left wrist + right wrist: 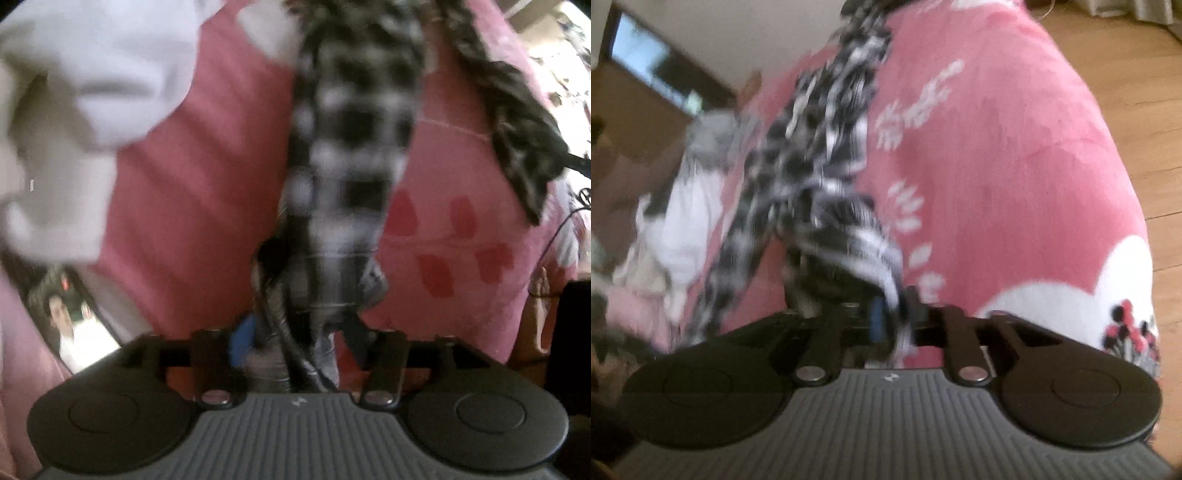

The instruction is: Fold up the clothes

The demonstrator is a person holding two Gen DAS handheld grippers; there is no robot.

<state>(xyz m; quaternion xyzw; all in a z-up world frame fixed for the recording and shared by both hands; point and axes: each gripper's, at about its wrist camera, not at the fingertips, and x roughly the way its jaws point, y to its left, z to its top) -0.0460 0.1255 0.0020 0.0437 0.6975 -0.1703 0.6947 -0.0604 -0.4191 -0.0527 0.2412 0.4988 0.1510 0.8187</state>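
A black-and-white checked garment [351, 155] is hanging unfolded over a pink blanket [192, 206], running from twelve to six o'clock into the left gripper [299, 354]. Its jaws are standing apart around the cloth, though blur hides any pinch. The right gripper [882, 325], partly parted, has cloth bunched at eleven o'clock; folding is barely underway.

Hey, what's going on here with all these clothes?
A person with a handheld gripper in each hand is sorting laundry on a pink fleece blanket. A black-and-white checked garment runs between the left gripper and right gripper. Blur hides whether either grips it. A white garment lies alongside.
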